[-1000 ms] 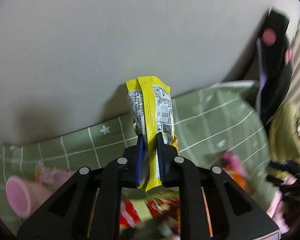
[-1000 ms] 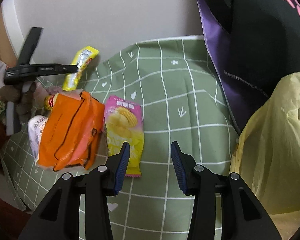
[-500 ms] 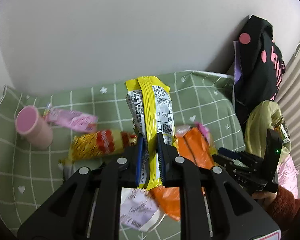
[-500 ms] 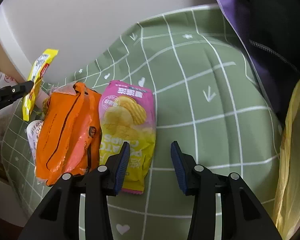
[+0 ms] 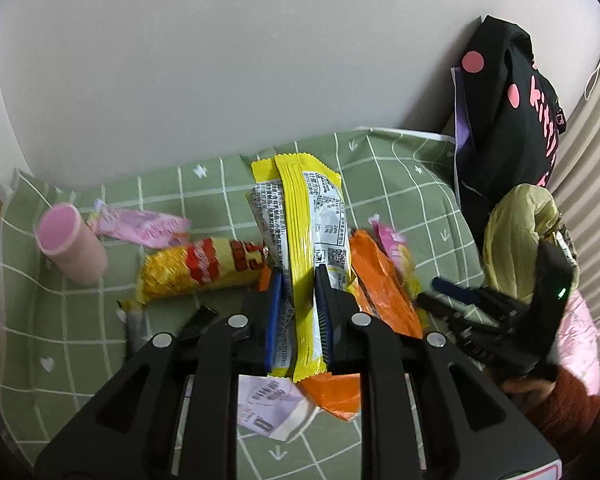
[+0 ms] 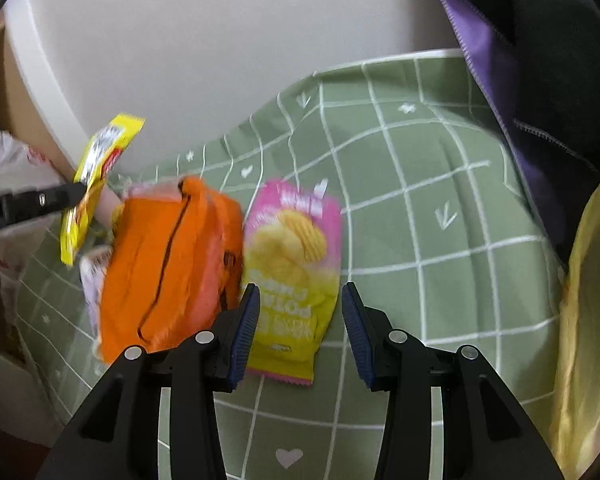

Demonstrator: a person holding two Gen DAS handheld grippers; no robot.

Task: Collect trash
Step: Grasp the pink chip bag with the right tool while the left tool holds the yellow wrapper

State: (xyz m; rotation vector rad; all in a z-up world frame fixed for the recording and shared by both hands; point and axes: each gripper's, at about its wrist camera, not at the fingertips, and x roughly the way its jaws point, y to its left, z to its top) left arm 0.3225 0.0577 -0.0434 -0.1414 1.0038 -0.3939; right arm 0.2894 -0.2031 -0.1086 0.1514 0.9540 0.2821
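On green cloth (image 5: 396, 184): 1 pink cup (image 5: 71, 244), approx 6 wrappers.

The surface (image 5: 400, 192) is covered by a green checked cloth. On it an orange packet (image 6: 168, 260) is seen, with a pink chip bag (image 6: 296, 264) just beside it at 3 o'clock. A pink cup (image 5: 70, 244) is stood at 9 o'clock.

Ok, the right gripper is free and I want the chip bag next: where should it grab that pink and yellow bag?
Take the pink and yellow chip bag by its near crimped bottom edge, coming from above. It lies flat beside the orange wrapper, so only edges offer a pinch.
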